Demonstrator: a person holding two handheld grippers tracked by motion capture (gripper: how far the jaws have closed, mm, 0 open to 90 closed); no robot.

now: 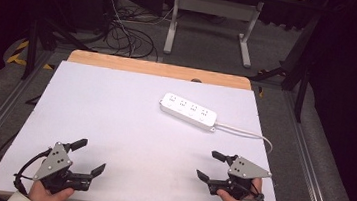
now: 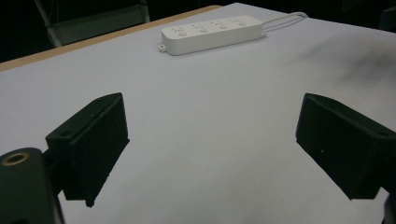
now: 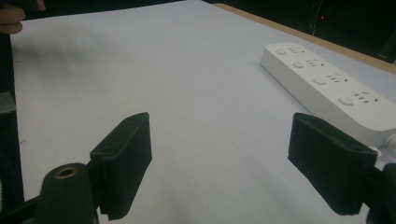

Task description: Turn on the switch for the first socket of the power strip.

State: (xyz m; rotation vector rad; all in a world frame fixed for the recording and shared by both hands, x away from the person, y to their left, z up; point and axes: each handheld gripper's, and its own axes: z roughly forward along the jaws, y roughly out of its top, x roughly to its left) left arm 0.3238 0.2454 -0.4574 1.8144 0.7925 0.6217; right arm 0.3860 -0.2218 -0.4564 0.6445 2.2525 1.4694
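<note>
A white power strip [image 1: 188,111] with four socket groups lies flat on the white table [image 1: 129,120], toward its far right part. Nearer than the strip, the left gripper [image 1: 88,157] and the right gripper [image 1: 208,165] rest well apart from it, both with jaws spread wide and holding nothing.

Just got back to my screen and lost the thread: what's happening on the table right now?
Nothing is being handled yet. A person holds the left gripper and the right gripper near the front edge of the white table, both open with nothing between their fingers. The one item on the table is a white power strip, lying flat toward the far right with its cord running off to the right. It sits closer to the right gripper, and neither gripper touches it.
</note>
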